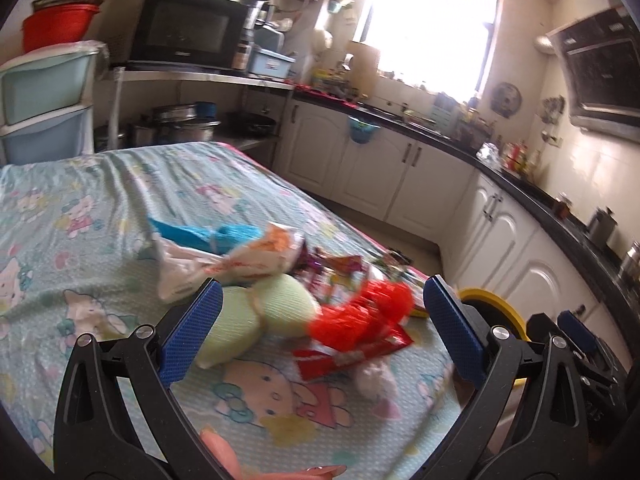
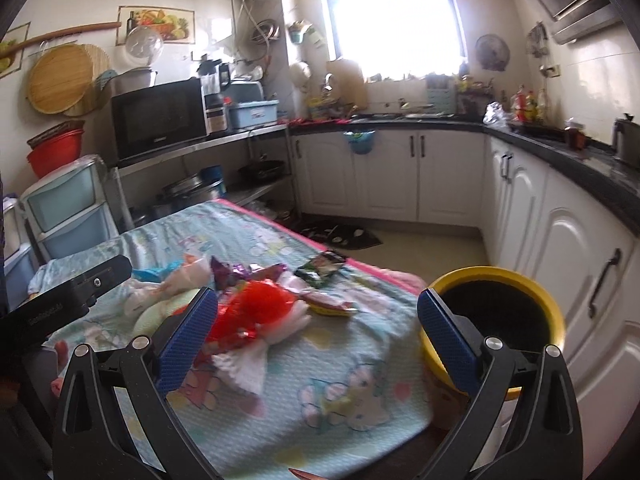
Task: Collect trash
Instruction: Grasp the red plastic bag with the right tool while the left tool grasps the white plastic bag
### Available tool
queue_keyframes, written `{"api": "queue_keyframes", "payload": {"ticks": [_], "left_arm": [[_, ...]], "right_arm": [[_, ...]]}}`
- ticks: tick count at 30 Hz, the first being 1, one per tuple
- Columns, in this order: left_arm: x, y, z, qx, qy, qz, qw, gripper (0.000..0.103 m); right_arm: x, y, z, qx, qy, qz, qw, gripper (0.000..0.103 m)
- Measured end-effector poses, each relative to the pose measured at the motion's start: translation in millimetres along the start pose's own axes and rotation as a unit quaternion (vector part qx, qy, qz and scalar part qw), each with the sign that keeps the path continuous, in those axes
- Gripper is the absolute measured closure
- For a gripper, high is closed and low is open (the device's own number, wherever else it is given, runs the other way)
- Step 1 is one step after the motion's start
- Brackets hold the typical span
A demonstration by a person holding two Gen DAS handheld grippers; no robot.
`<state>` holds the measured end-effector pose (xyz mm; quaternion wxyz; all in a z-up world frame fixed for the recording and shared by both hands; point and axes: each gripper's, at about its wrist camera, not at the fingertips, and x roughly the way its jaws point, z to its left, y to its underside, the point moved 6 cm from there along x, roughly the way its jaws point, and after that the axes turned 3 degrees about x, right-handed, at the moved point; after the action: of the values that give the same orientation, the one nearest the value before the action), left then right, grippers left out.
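A pile of trash lies on the cartoon-print tablecloth (image 1: 80, 200): a red crumpled plastic bag (image 1: 364, 316), pale green foam pieces (image 1: 260, 316), a white and orange wrapper (image 1: 240, 260), a blue wrapper (image 1: 200, 234), a red flat wrapper (image 1: 352, 354) and a white tissue (image 1: 376, 380). My left gripper (image 1: 320, 320) is open, just short of the pile and above the cloth. My right gripper (image 2: 316, 320) is open and empty, near the red bag (image 2: 256, 308) and white tissue (image 2: 244, 364). A yellow-rimmed bin (image 2: 496, 312) stands beside the table at the right.
A dark snack packet (image 2: 320, 268) and a yellow wrapper (image 2: 332, 308) lie near the table's far right edge. White cabinets (image 2: 400, 176) and a black counter (image 2: 560, 148) run along the back and right. Blue drawers (image 2: 68, 216) and a microwave (image 2: 160, 120) stand at left.
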<state>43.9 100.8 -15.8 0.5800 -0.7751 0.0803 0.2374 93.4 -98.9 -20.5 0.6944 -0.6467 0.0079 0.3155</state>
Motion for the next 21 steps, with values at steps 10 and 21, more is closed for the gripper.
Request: {"api": "queue_keyframes", "payload": {"ticks": [10, 21], "left_arm": [[12, -14, 83, -0.061, -0.072, 0.004, 0.9956, 0.011], [55, -7, 145, -0.117, -0.081, 0.065, 0.9877, 0.011]], "right_arm": [[42, -10, 30, -0.014, -0.037, 0.042, 0.998, 0.006], [89, -10, 46, -0.034, -0.052, 0.087, 0.994, 0.006]]}}
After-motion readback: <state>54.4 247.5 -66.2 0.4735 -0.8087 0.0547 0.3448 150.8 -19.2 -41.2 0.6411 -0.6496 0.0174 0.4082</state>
